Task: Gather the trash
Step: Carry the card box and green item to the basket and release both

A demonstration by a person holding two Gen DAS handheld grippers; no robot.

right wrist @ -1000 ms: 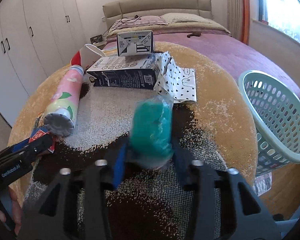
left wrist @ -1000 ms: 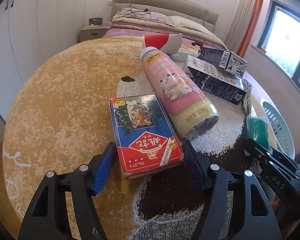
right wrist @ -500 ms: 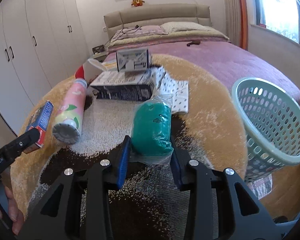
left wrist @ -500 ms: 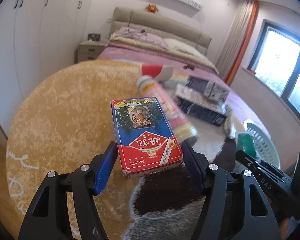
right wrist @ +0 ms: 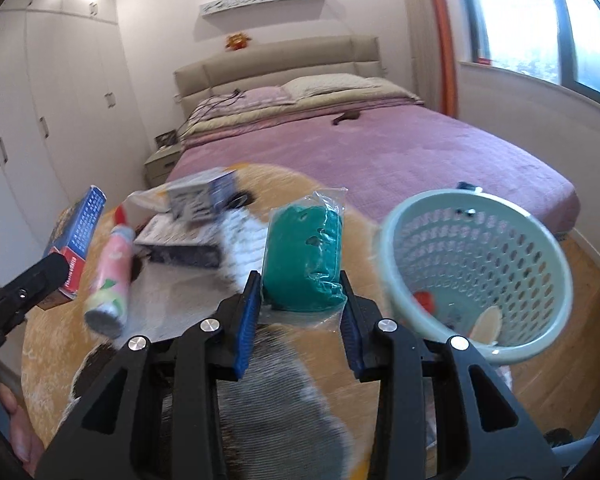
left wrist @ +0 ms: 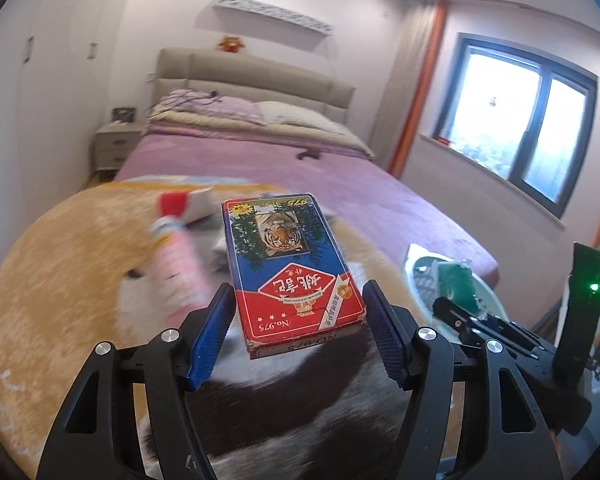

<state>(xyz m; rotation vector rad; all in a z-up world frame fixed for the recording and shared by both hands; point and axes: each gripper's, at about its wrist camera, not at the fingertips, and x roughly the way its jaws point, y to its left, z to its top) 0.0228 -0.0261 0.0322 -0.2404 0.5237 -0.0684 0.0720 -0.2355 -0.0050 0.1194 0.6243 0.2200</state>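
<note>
A card box (left wrist: 296,276) is clamped in the raised left claw (left wrist: 300,336); a green packet (right wrist: 304,260) is gripped by the right claw (right wrist: 300,316), just left of the basket (right wrist: 476,272).

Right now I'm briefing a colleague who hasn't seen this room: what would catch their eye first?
Two things held in the air: a red and blue card box with a tiger picture in the left gripper, and a green bagged bundle in the right gripper. Just right of the bundle stands a pale green basket; a pink bottle lies on the round rug.
</note>
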